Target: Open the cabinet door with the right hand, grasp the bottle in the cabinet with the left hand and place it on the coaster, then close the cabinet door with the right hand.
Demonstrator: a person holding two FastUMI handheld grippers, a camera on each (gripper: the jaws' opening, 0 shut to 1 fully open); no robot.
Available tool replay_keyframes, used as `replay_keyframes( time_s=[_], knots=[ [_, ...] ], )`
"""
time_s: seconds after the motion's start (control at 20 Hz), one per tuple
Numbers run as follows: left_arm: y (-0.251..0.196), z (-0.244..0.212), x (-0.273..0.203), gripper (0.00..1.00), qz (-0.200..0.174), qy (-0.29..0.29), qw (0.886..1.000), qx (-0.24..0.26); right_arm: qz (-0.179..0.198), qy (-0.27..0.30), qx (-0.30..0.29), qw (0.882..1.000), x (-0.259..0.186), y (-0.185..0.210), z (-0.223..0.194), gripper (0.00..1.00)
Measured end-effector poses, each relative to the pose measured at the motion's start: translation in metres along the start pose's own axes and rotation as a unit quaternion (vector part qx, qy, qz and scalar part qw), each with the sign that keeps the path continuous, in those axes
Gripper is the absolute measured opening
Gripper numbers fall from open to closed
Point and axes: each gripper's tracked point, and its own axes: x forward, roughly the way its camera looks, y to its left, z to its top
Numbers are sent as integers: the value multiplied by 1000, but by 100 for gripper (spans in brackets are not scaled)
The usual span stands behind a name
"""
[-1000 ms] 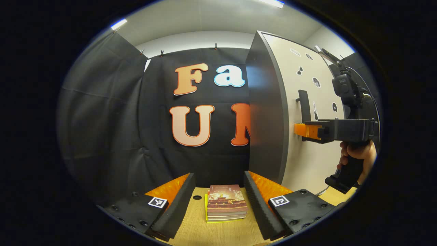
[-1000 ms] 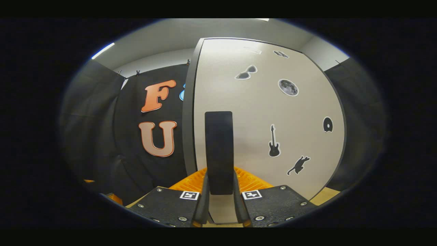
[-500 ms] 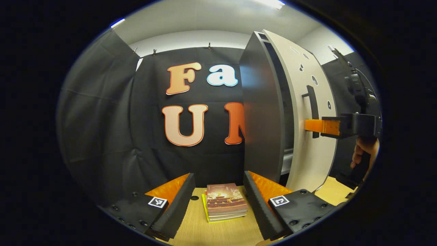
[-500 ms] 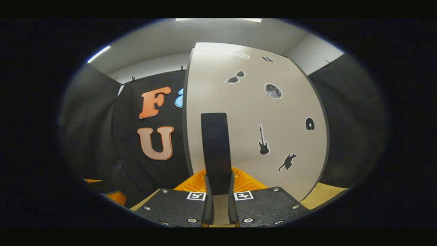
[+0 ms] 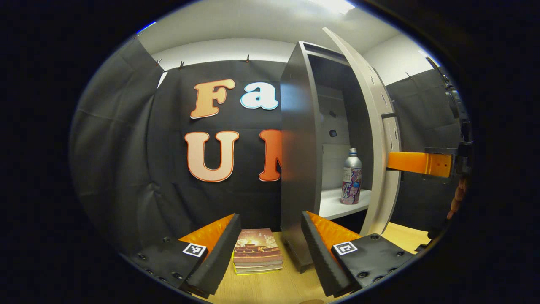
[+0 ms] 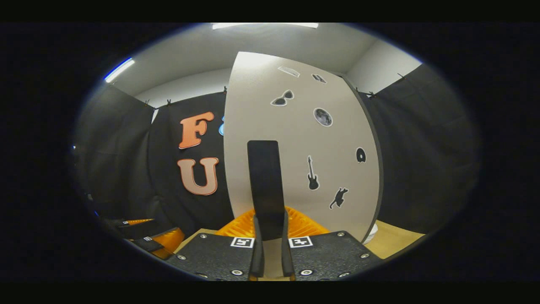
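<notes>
A: Where was the bottle?

B: Upright on the white shelf inside the cabinet, toward the right of the opening, near the inner face of the door. Silver body, patterned label (too small to make out).

A: And the cabinet door?

B: Swung well out from the cabinet, so the left gripper view looked straight into the interior. In the right gripper view its pale front carried small dark stickers: sunglasses, a moon, a guitar, a cat.

A: What did the right gripper have?

B: Its two fingers were drawn in tight on the black door handle, one on each side of the bar. From the left gripper view, an orange finger of it reached to the door's edge, with part of a hand behind it.

A: The left gripper?

B: Spread wide and holding nothing, low over the wooden table. A small stack of books lay on the table between its fingers, just left of the cabinet's base.
</notes>
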Motion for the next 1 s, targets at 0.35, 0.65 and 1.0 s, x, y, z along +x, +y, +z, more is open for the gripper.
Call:
replay_keyframes(
  time_s=[0.35,0.65,1.0],
  knots=[
    [-39,0,-44,94,62,4,998,-13,51,1,-9,999,-24,-17,5,16],
    [-73,7,-87,94,96,-1,995,-13,45,6,-9,999,-47,-48,10,15],
    [-97,16,-93,94,80,-7,997,-11,-10,-1,-25,1000,-48,-78,16,14]
  ],
)
